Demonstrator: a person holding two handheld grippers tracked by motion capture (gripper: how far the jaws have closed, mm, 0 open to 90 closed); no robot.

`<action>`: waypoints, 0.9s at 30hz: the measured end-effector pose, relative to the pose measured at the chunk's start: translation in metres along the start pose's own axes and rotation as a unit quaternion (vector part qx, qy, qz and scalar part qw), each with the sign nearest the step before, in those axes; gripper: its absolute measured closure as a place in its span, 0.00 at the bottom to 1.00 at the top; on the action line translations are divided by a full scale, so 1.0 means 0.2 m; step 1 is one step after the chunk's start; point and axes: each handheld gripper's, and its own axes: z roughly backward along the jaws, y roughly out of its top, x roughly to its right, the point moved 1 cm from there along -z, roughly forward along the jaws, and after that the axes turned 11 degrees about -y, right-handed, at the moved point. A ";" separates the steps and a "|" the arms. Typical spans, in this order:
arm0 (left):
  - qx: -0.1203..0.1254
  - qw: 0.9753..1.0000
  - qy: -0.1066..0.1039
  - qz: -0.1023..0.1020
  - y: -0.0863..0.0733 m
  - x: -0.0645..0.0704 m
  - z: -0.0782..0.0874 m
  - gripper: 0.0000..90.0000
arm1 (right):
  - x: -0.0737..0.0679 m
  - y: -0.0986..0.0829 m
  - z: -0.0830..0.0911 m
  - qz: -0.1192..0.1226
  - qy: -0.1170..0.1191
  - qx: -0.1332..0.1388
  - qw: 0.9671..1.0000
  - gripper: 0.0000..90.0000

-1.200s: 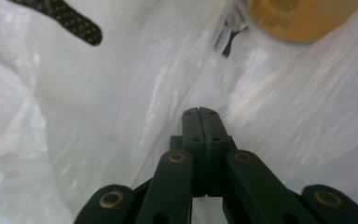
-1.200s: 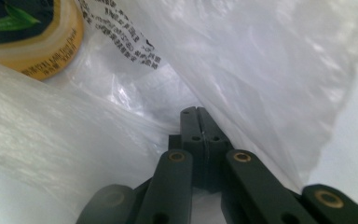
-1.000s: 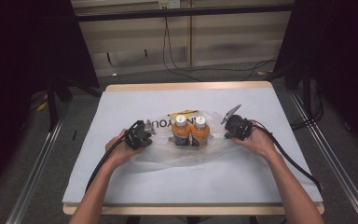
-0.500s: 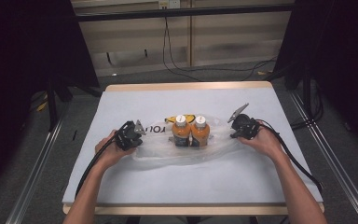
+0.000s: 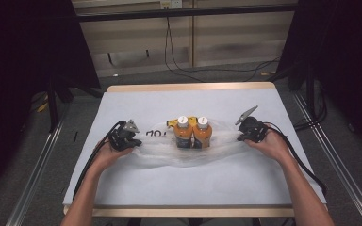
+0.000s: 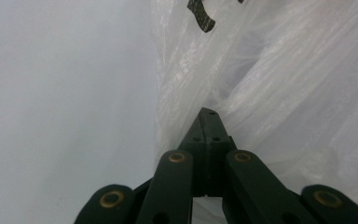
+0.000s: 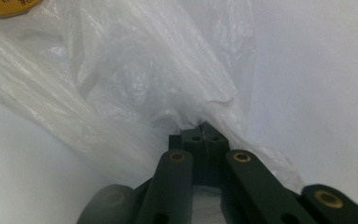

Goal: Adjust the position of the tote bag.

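On table | L gripper + R gripper clamp bag ends; bottles inside

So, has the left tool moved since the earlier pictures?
Yes. In the high view the left tool has moved outward, toward the table's left edge, away from the two orange bottles, pulling the plastic bag.

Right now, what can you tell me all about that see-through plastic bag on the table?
The plastic bag is thin, clear and crinkly, with black letters printed near its left end. It lies flat and stretched sideways across the white table. Two orange bottles with white caps sit in its middle. The left gripper is shut on its left end and the right gripper is shut on its right end, each pinching bunched film.
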 end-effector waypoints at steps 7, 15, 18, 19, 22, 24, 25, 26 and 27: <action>0.008 1.000 -0.002 -0.017 0.07 0.03 -0.05 1.00 | 0.07 -0.09 0.02 -0.032 0.001 0.007 0.999 1.00; 0.023 1.000 -0.011 0.003 0.03 0.02 -0.04 1.00 | 0.06 -0.09 0.02 -0.027 -0.005 0.009 1.000 1.00; 0.038 0.999 -0.025 0.013 0.02 0.01 -0.03 1.00 | 0.05 -0.10 0.03 -0.029 -0.003 0.014 0.999 1.00; 0.038 0.999 -0.025 0.013 0.02 0.01 -0.03 1.00 | 0.05 -0.10 0.03 -0.029 -0.003 0.014 0.999 1.00; 0.074 0.996 -0.035 0.027 0.04 0.03 -0.02 1.00 | 0.05 -0.11 0.03 -0.028 0.005 0.036 0.999 1.00; 0.063 0.997 -0.036 0.016 0.04 0.03 -0.01 1.00 | 0.05 -0.10 0.04 -0.029 0.012 0.052 0.998 1.00; 0.071 0.997 -0.036 0.011 0.05 0.03 0.00 1.00 | 0.04 -0.10 0.05 -0.036 0.019 0.059 0.997 1.00; 0.075 0.996 -0.042 0.013 0.05 0.04 0.01 1.00 | 0.05 -0.10 0.06 -0.036 0.022 0.064 0.997 1.00; 0.075 0.996 -0.042 0.013 0.05 0.04 0.01 1.00 | 0.05 -0.10 0.06 -0.036 0.022 0.064 0.997 1.00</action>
